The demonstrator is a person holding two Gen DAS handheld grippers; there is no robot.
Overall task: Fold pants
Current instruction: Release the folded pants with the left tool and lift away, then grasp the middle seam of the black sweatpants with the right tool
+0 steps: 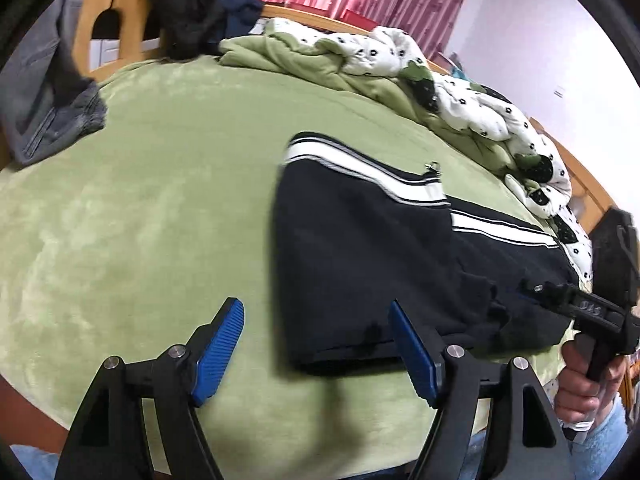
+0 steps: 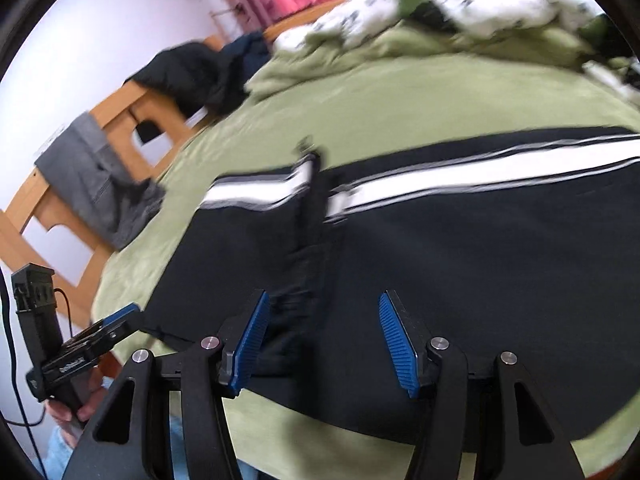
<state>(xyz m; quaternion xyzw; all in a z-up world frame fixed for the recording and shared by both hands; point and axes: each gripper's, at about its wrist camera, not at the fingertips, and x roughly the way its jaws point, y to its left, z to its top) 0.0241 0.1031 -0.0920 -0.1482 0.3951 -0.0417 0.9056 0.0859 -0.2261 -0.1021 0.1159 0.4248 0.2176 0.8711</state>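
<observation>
Green plush bedspread (image 1: 140, 208) lies under both claws. Left gripper (image 1: 320, 350) and right gripper (image 2: 320, 344) gape wide, empty. Ahead of them lie black track pants (image 2: 440, 248), white-striped, apparently folded once; further folds likely remain.

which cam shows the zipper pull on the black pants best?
Left wrist: the small metal zipper pull is sharp, lying at the white side stripe's edge on the black pants. Right wrist shows it only as a motion-blurred smudge.
</observation>
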